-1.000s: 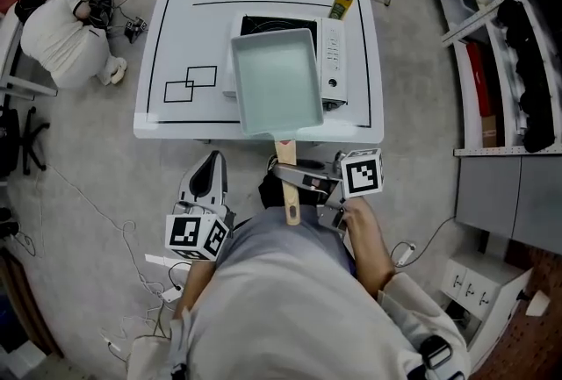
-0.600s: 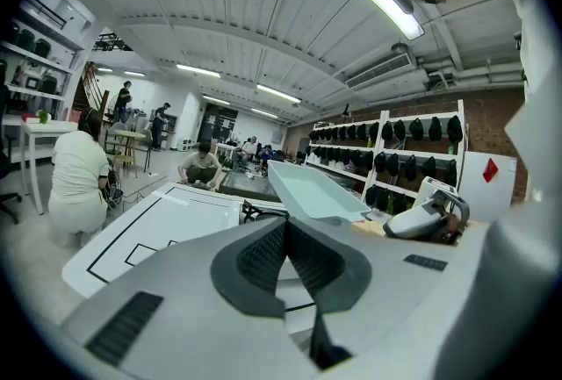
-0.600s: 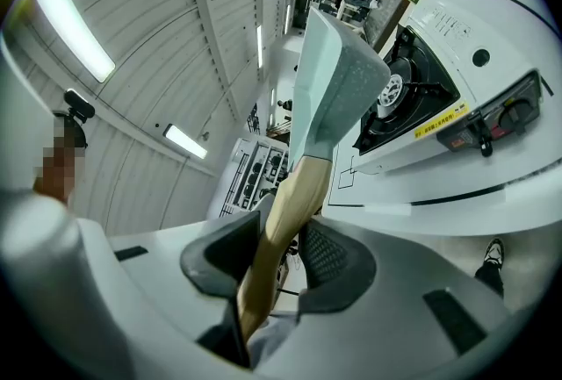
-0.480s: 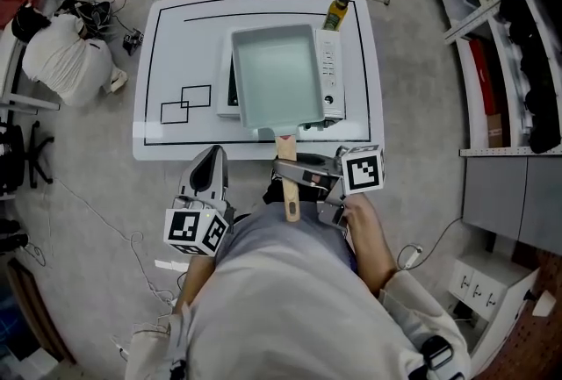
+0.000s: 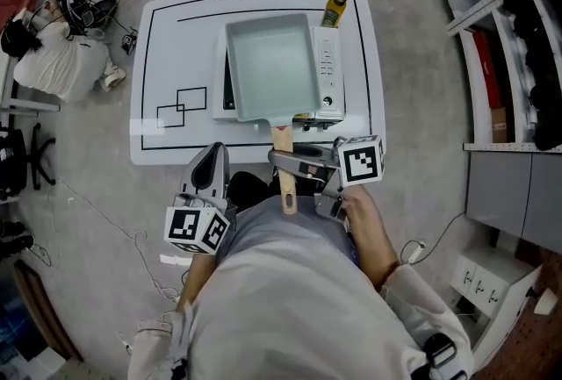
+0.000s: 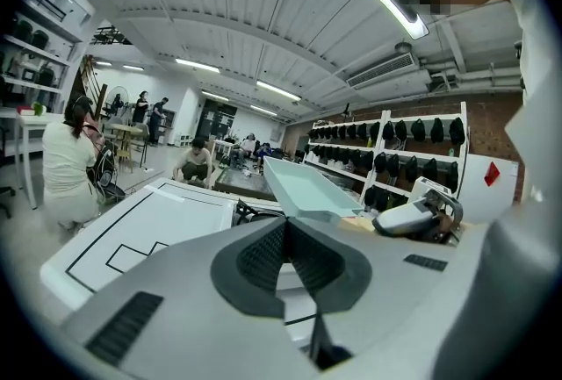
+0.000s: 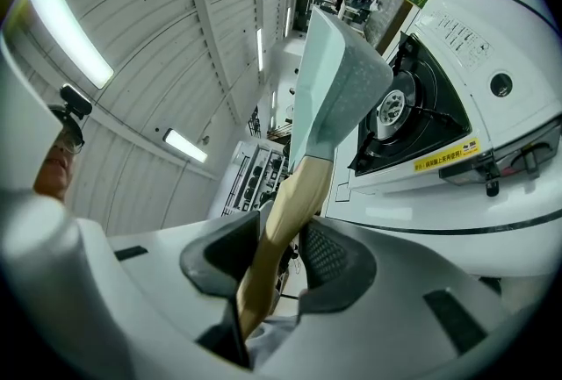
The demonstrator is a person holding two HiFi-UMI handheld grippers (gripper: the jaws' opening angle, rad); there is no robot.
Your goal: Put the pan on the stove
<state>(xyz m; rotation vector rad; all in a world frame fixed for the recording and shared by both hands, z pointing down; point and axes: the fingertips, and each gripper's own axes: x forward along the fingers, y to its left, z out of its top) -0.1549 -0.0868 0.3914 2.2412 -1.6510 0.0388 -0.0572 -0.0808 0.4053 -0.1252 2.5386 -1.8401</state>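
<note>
- While the pan [image 5: 270, 67] is over the stove [image 5: 327, 62], it isn't down yet: the right gripper view shows its speckled underside clear of the burner [image 7: 397, 111].
- Right claw [image 5: 294, 166]: clamped on the pan's wooden handle [image 5: 284, 181], one pad on each side, with the handle running straight through the jaws. It carries the pan alone.
- Left claw [image 5: 209, 172]: jaws together, nothing in them, low at the person's left side, just off the near edge of the bench [image 5: 171, 36]. No part in this.
- Stove sits right of centre on the bench, control strip on its right. An oil bottle [image 5: 335, 4] stands just behind the far right corner.
- My read on the step: carry and line-up. The placement itself is not done.
- Next move calls for:
  - centring the pan over the burner ring
  - keeping it level
  - lowering it until the base sits flat on the supports
  - opening the right claw only once the stove takes the weight
- Watch: the grip is on the handle alone, so the pan body has leverage and may droop. The bottle is close to the pan's far corner, so don't overshoot.
</note>
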